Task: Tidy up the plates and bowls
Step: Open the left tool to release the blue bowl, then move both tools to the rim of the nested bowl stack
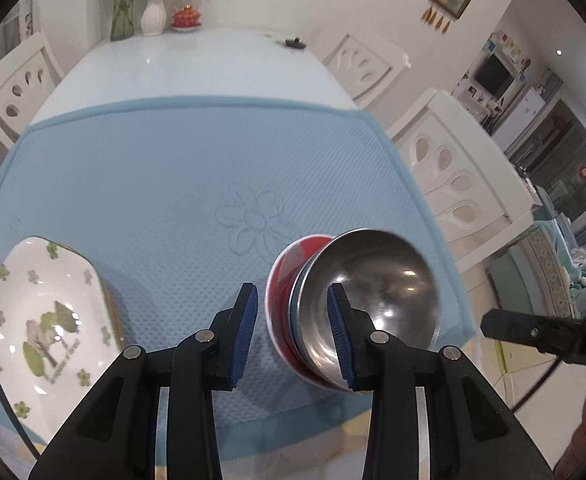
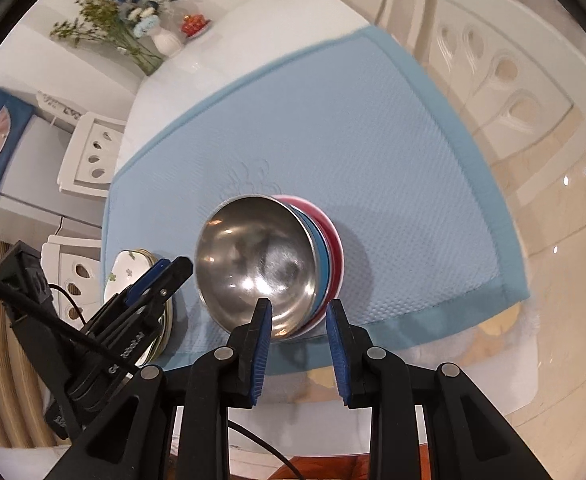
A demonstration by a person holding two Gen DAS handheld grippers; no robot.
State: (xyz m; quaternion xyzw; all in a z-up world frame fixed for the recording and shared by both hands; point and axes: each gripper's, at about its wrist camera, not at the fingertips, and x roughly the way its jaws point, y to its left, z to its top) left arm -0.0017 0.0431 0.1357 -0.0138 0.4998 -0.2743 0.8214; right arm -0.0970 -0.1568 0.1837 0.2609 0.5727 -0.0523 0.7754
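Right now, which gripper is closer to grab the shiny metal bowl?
Probably the right gripper. Its open jaws already straddle the near rim of the shiny metal bowl, stacked on the blue and red bowls. The left gripper, also open, points at bare blue mat beside the stack.

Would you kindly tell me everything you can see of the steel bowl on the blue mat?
The steel bowl is round, shiny, seemingly polished metal, its inside empty and mirroring room lights. It sits upright as the top of a nested stack, inside a blue bowl that rests in a red one with a white rim; only their edges show. The stack stands near the front edge of the mat. The right tool hangs open by its near rim; whether it touches is unclear. The left tool is open too.
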